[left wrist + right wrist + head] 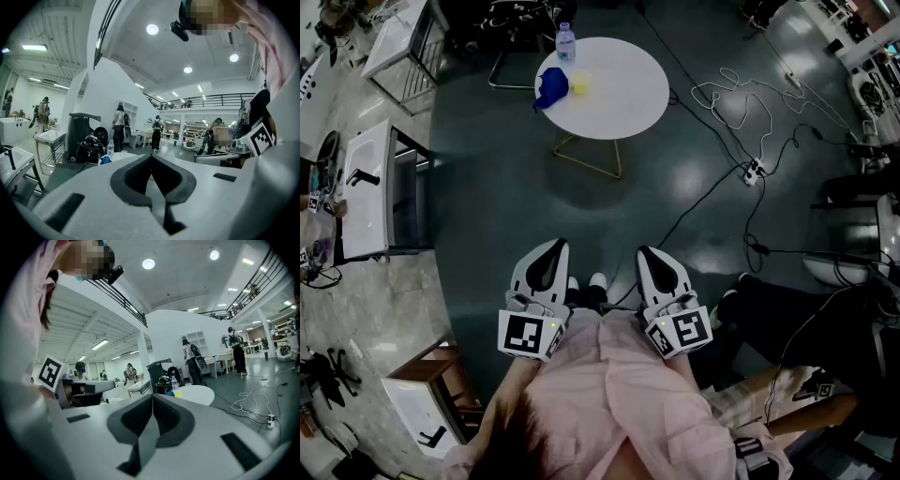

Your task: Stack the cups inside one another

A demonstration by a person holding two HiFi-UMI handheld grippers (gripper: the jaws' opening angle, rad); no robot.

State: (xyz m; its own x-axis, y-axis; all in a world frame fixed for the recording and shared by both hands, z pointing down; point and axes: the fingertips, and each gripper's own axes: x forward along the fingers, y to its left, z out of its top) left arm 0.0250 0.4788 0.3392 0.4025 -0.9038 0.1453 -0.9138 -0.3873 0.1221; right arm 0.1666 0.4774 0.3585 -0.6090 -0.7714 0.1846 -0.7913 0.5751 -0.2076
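A round white table [614,98] stands a few steps ahead on the dark floor. On its left part lies a blue cup-like object [550,87], with a yellow cup [579,82] beside it. Both are far from my grippers. My left gripper [550,247] and right gripper [652,255] are held close to the person's body, side by side, pointing toward the table. The left gripper [151,157] has its jaws pressed together with nothing between them. The right gripper [153,397] is the same. The table [199,394] shows small beyond the right jaws.
A water bottle [566,42] stands at the table's far edge. Cables and a power strip [753,172] lie on the floor to the right. White benches [367,192] line the left side. A black bin and bags [84,136] stand behind the table; people stand far off.
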